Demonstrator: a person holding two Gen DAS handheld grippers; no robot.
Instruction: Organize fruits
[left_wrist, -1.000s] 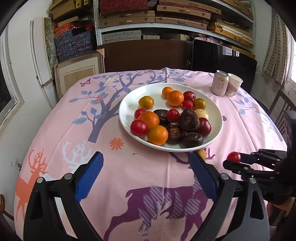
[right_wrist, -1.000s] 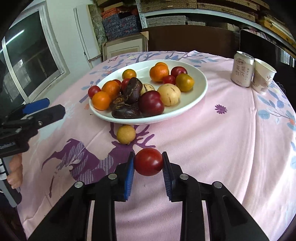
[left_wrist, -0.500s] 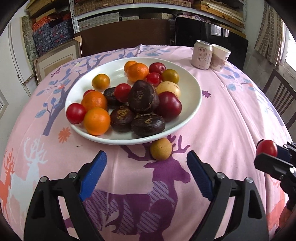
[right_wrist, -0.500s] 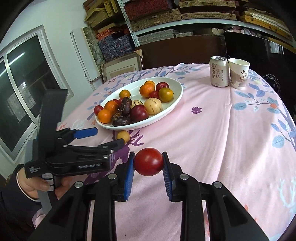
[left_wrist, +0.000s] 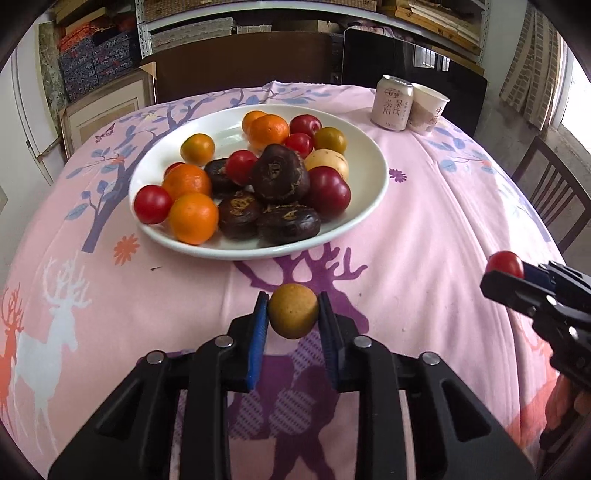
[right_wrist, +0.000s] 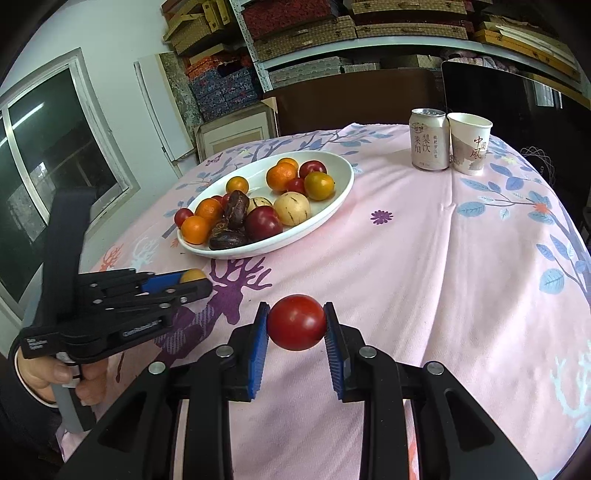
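Observation:
A white plate (left_wrist: 373, 192) (right_wrist: 336, 206) on the pink tablecloth holds several oranges, red fruits and dark brown fruits. My left gripper (left_wrist: 293, 316) is shut on a small yellow-brown fruit (left_wrist: 293, 312), just in front of the plate's near rim. It shows from the side in the right wrist view (right_wrist: 192, 282) with the fruit (right_wrist: 192, 275) between its pads. My right gripper (right_wrist: 296, 325) is shut on a red fruit (right_wrist: 296, 322) and holds it above the cloth, well short of the plate. It also shows at the right edge of the left wrist view (left_wrist: 508, 271).
A drink can (left_wrist: 392, 103) (right_wrist: 428, 140) and a paper cup (left_wrist: 428, 109) (right_wrist: 469, 144) stand at the far right of the round table. A wooden chair (left_wrist: 554, 192) stands beside the table on the right. Shelves with boxes fill the back wall.
My left gripper moved forward and closed on the yellow-brown fruit that lay before the plate. My right gripper keeps its red fruit and has pulled back from the plate.

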